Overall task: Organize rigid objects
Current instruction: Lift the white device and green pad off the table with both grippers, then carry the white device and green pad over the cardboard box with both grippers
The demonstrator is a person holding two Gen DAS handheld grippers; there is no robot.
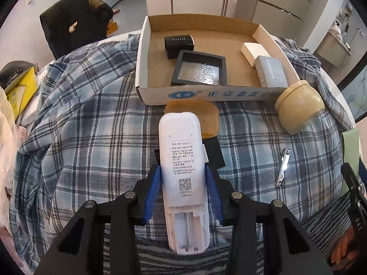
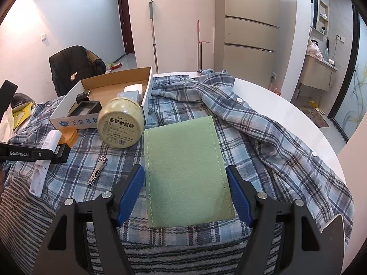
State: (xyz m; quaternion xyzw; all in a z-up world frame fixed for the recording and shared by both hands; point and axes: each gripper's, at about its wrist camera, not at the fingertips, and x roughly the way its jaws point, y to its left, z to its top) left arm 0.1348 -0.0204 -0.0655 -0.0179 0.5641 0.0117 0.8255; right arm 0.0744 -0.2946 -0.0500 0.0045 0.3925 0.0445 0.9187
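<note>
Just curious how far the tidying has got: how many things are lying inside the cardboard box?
4. In the cardboard box: a black box at the back left, a black frame in front, a white block and a grey box along the right wall. Nothing seems hidden.

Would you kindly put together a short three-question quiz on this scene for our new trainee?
1. True or false: the left hand-held gripper is shut on the white remote.
2. Which lies between the fingers of the right hand-held gripper? A) nail clipper B) green pouch C) round jar
3. Fill in: the black frame lies inside the cardboard ____.

Key
1. True; the blue pads press both its sides.
2. B, the green pouch; the nail clipper and round jar lie apart on the plaid shirt.
3. box.
</note>
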